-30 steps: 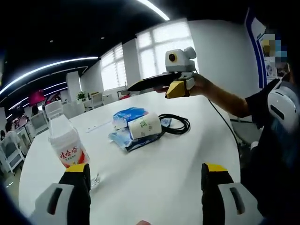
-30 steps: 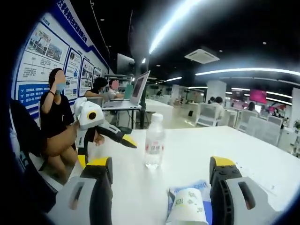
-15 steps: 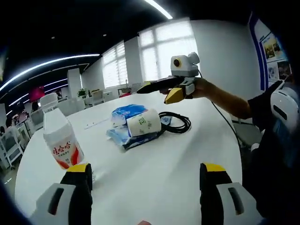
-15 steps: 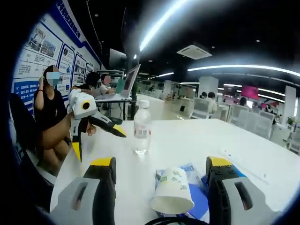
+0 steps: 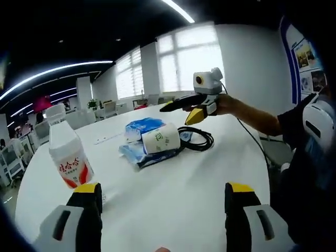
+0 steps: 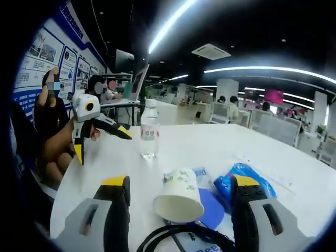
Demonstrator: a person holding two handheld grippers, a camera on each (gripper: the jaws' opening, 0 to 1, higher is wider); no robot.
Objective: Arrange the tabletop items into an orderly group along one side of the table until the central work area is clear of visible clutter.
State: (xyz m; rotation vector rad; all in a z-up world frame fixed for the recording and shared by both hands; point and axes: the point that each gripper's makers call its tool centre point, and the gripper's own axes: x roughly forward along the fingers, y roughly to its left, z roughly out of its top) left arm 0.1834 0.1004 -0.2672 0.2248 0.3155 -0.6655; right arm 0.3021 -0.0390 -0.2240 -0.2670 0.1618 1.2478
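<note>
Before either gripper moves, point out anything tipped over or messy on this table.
The paper cup lies on its side across the blue packets, its open mouth toward the right gripper. A black cable sits in a loose coil beside them. The bottle stands upright.

White table (image 5: 173, 194). Clear bottle (image 5: 67, 155), white cap, red-and-white label. White cup (image 6: 179, 195) with faint green print, lying on blue packets (image 6: 242, 178) with white patches. Black cable (image 5: 197, 137), coiled. Left gripper (image 5: 164, 220): grey jaws, yellow tips, black inner faces. Right gripper (image 6: 179, 212): same grey, yellow and black. Blue wall boards (image 6: 50, 55) with white panels. Black ceiling, white light strips.
</note>
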